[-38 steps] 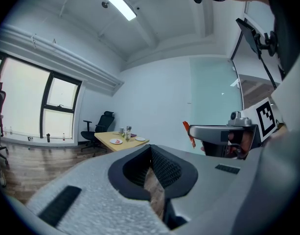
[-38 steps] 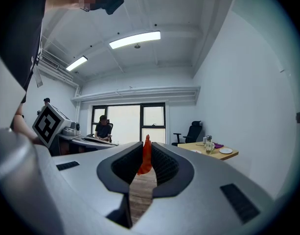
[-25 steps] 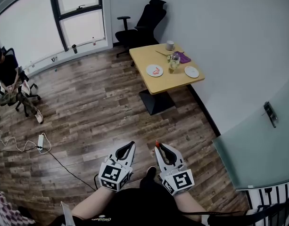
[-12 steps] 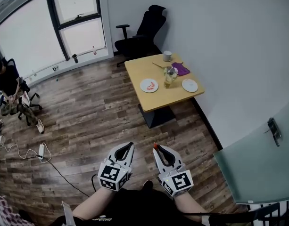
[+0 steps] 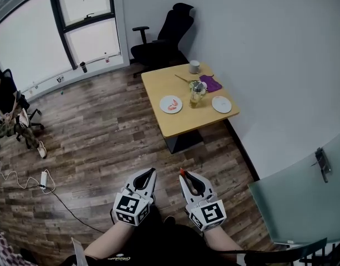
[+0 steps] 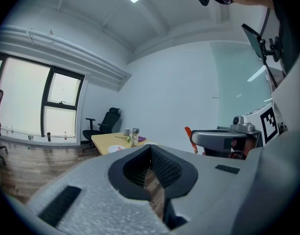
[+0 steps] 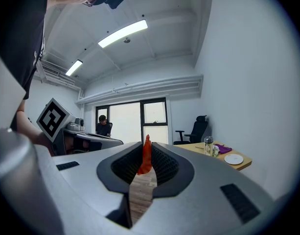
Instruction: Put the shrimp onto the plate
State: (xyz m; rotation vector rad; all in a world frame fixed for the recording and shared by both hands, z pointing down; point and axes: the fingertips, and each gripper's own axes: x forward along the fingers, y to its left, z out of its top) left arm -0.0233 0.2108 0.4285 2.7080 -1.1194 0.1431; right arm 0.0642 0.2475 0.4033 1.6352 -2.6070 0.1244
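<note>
My right gripper is held low in front of my body, shut on a small orange-red shrimp that sticks up between its tips. My left gripper hangs beside it, shut with nothing in it. Far ahead stands a wooden table. On it a white plate holds something red, and a second white plate looks bare. In the left gripper view the table is small and distant, and the right gripper's shrimp shows at the right.
A glass jar, a purple cloth and a cup share the table. A black office chair stands behind it. A seated person is at far left, near a power strip and cable on the wood floor. A frosted glass panel stands at right.
The table has drifted lower and leftward in the head view as I move through the room. Both grippers keep their place before my body, the shrimp still gripped.
</note>
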